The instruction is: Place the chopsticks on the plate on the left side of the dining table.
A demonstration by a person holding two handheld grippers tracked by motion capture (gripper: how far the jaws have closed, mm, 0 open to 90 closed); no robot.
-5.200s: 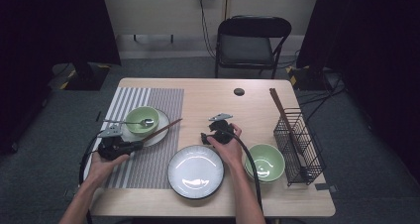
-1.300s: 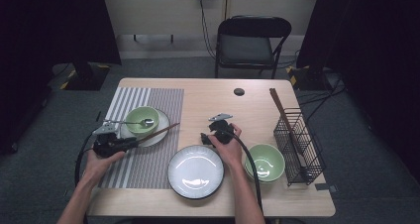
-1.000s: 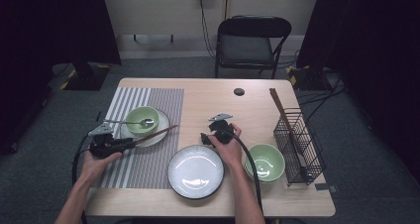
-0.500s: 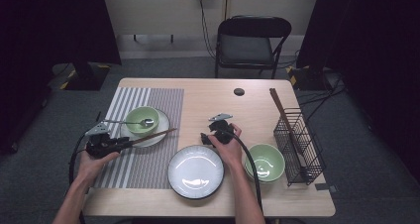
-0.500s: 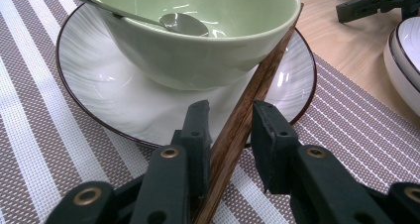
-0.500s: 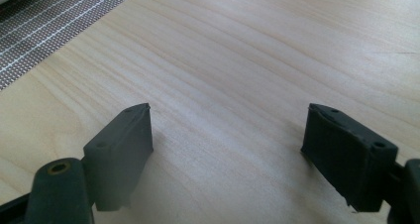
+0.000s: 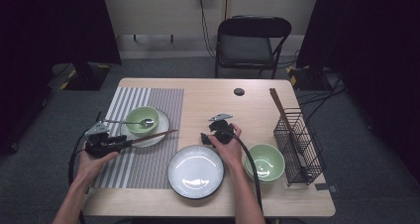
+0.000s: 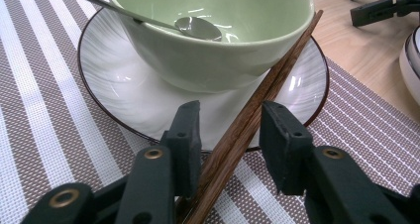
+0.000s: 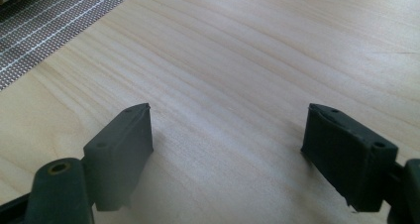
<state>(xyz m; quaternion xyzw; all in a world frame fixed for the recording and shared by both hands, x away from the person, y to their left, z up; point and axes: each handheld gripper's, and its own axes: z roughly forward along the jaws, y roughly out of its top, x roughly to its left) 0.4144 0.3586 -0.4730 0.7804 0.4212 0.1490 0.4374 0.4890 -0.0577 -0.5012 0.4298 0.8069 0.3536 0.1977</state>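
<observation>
The left gripper sits low at the near left of the surface, over the striped placemat, with a pair of dark wooden chopsticks running up between its jaws. The jaws have just been opening: the left one lies close against the sticks, while a clear gap shows between the sticks and the right one, so they stand loosely around the chopsticks and do not clamp them. The chopsticks lie slanted, their near end between the jaws over the placemat and their far end resting across the rim of a white saucer and against the side of the green bowl that stands on it. A metal spoon lies in that bowl, its handle sticking out to the left over the rim. In the high view the left gripper is held at the left edge of the placemat, with the chopsticks pointing right towards the saucer. The right gripper hovers over bare wood near the middle of the surface, its jaws spread wide with nothing between them. Just near it lies a large white plate, and to the right of that a second green bowl, beside a black wire basket at the right edge.
</observation>
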